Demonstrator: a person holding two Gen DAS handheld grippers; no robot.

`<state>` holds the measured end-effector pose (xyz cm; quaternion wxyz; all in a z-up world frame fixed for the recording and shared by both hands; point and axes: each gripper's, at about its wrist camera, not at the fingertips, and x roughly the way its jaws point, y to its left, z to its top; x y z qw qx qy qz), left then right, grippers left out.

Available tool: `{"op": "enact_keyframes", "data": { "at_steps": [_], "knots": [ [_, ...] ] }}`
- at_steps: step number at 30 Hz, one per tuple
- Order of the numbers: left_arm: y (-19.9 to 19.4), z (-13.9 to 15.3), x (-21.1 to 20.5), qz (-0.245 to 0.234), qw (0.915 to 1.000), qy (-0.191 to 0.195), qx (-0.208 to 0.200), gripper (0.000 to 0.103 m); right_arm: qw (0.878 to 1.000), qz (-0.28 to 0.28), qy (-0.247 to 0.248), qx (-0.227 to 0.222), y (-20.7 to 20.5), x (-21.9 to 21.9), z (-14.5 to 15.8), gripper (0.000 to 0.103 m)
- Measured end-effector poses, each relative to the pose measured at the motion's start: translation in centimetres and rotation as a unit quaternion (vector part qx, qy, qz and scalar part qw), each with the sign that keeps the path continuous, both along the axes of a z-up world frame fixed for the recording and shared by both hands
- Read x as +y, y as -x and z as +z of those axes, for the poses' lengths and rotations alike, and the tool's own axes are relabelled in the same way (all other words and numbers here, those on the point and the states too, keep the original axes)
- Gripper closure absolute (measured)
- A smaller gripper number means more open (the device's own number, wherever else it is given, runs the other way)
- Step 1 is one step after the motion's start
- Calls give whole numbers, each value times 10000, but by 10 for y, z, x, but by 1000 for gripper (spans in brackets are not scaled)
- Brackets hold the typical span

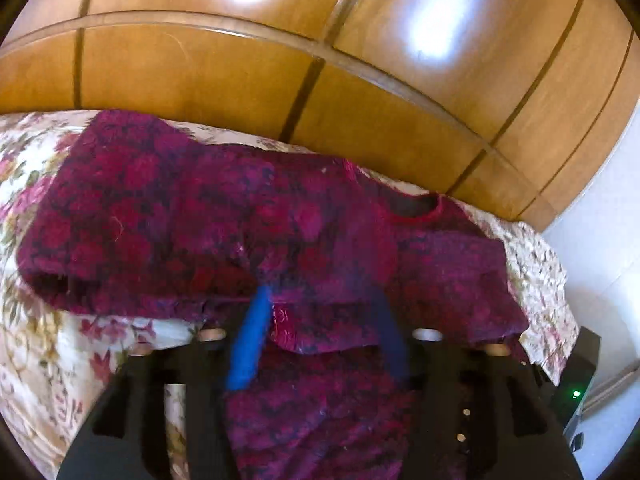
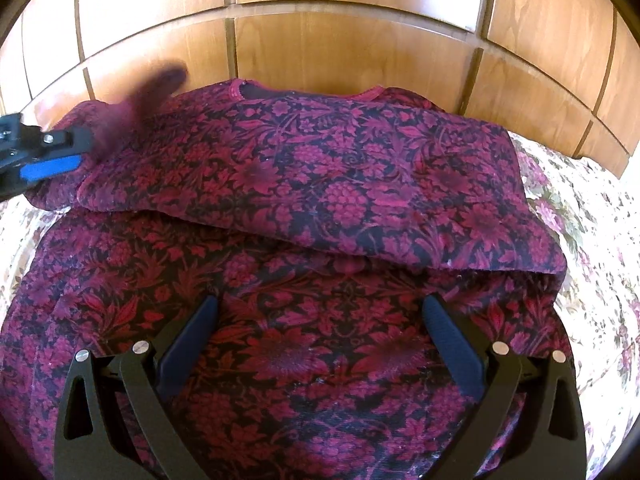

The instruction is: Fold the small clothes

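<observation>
1 magenta floral garment lies on the bed, its top part folded over toward the near edge. 2 grippers show: the left gripper and the right gripper, each with jaws apart above the cloth, gripping nothing.

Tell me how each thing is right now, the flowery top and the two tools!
Flowery top: lying on the bed cover, one part folded across its upper half.
Loose cloth end: lifted off the bed and blurred, beside the left tool.
Left tool: open, nothing pinched.
Right tool: open wide over the top, holding nothing.
</observation>
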<state>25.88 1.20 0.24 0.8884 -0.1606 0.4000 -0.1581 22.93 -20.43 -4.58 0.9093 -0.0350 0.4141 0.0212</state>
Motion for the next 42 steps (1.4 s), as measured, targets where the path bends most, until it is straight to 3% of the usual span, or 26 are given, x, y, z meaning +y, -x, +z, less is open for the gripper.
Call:
{"op": "enact_keyframes", "data": {
  "at_steps": [5,7,9,13,18,21,23,24,25,30,33,38,42],
  "knots": [
    [27,7,17,12,9997,192,-154,40,9994,-20,-342,33,0,-9,11,6],
    [41,8,22,24,9996,103,-255,40,9974,14,-720,-54,1,-13,23,23],
    [53,5,26,38,9995,-10,-316,40,9927,66,-1197,-129,-1,-12,37,27],
    [65,-12,29,30,9999,-56,-141,45,9792,369,-1993,-3,-30,11,53,30],
    [68,-29,33,59,9999,65,105,49,9710,544,-2295,383,-79,53,45,37],
    [64,-33,34,92,9997,143,169,49,9707,535,-2284,522,-101,72,39,48],
    [60,-36,38,181,9993,224,246,49,9714,625,-2212,595,-108,83,37,70],
    [59,-37,40,220,9990,262,274,49,9742,696,-2065,595,-110,89,41,87],
    [58,-38,43,286,9986,304,320,49,9777,698,-1906,535,-109,91,45,94],
    [52,-43,57,634,9964,318,461,49,9857,847,-1445,-195,-85,81,89,98],
    [48,-45,62,823,9948,252,541,49,9877,722,-1231,-633,-67,54,114,98],
    [44,-48,74,1179,9905,22,706,49,9891,330,-1121,-892,-46,4,130,98],
    [32,-49,72,1296,9880,-201,817,49,9899,-175,-1067,-918,-34,-45,126,99]
  ]
}}
